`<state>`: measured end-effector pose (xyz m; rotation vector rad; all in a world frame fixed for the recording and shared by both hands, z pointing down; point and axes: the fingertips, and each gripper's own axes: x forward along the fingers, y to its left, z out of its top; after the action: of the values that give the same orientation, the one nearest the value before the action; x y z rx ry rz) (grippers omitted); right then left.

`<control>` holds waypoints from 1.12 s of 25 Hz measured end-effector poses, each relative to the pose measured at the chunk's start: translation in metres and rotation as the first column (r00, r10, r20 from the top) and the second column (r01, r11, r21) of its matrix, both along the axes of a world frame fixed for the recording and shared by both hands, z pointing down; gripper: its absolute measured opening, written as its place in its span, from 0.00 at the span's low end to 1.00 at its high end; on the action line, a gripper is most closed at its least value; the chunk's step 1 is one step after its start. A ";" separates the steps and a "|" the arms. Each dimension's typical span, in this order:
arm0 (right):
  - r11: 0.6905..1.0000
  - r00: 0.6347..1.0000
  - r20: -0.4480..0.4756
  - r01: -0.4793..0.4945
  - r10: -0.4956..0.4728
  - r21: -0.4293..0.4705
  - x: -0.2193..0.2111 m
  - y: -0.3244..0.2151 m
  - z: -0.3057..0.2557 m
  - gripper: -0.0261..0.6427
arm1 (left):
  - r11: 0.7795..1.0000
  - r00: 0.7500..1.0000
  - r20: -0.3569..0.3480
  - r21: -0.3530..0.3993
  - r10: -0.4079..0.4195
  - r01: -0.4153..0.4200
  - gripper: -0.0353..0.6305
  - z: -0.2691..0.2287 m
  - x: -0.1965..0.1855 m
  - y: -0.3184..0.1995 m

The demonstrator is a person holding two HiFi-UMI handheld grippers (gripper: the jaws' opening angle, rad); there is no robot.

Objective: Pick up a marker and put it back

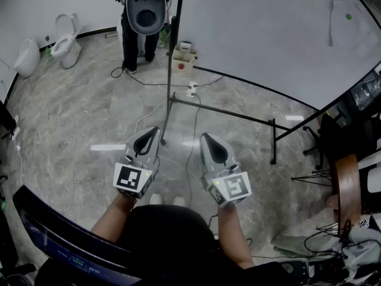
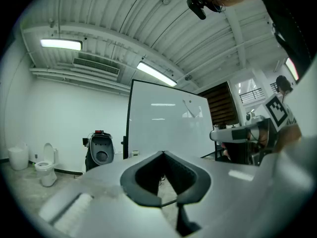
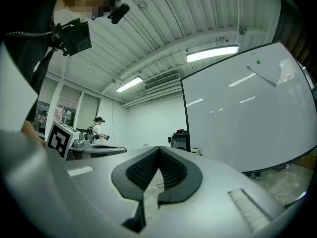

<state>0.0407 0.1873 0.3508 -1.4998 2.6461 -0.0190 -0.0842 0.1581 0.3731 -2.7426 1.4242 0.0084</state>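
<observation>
No marker shows in any view. The whiteboard (image 1: 268,34) stands ahead on a black wheeled frame (image 1: 226,113); it also fills the middle of the left gripper view as the whiteboard (image 2: 166,128) and the right side of the right gripper view as the whiteboard (image 3: 247,113). My left gripper (image 1: 156,130) and right gripper (image 1: 204,137) are held side by side over the floor, well short of the board. Both point forward, jaws closed tip to tip, with nothing between them. The same closed tips show on the left gripper (image 2: 162,153) and the right gripper (image 3: 159,148).
A green magnet (image 1: 349,16) and a white sheet (image 1: 340,25) sit on the board's upper right. A grey-black machine (image 1: 144,11), a toilet (image 1: 65,40), a small box (image 1: 183,58) and a power strip (image 1: 191,89) with cables lie ahead. Furniture (image 1: 348,189) crowds the right.
</observation>
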 end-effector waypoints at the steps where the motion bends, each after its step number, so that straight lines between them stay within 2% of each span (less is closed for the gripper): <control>1: 1.000 1.000 -0.003 -0.005 0.004 -0.006 -0.001 -0.002 0.000 0.05 | 1.000 1.000 0.004 0.000 -0.001 0.001 0.06 -0.001 -0.001 -0.002; 7: 1.000 0.999 0.035 -0.016 0.015 0.027 -0.004 -0.016 -0.012 0.05 | 1.000 1.000 -0.025 0.027 -0.011 0.012 0.06 -0.014 -0.009 -0.013; 12: 0.999 0.999 0.027 -0.030 0.030 0.033 -0.008 -0.031 -0.022 0.05 | 0.998 0.999 -0.034 0.050 -0.028 0.030 0.06 -0.029 -0.019 -0.027; 18: 0.999 0.999 0.027 -0.044 0.043 0.020 -0.005 -0.040 -0.018 0.05 | 0.998 0.999 -0.009 0.042 -0.037 0.038 0.06 -0.024 -0.019 -0.038; 28: 0.999 0.998 0.042 -0.048 0.047 0.018 0.016 -0.049 -0.016 0.05 | 0.999 0.999 -0.023 0.042 -0.029 0.030 0.06 -0.022 0.003 -0.049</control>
<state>0.0571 0.1381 0.3345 -1.5392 2.5703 -0.0215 -0.0811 0.1088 0.3509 -2.6957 1.4532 0.0677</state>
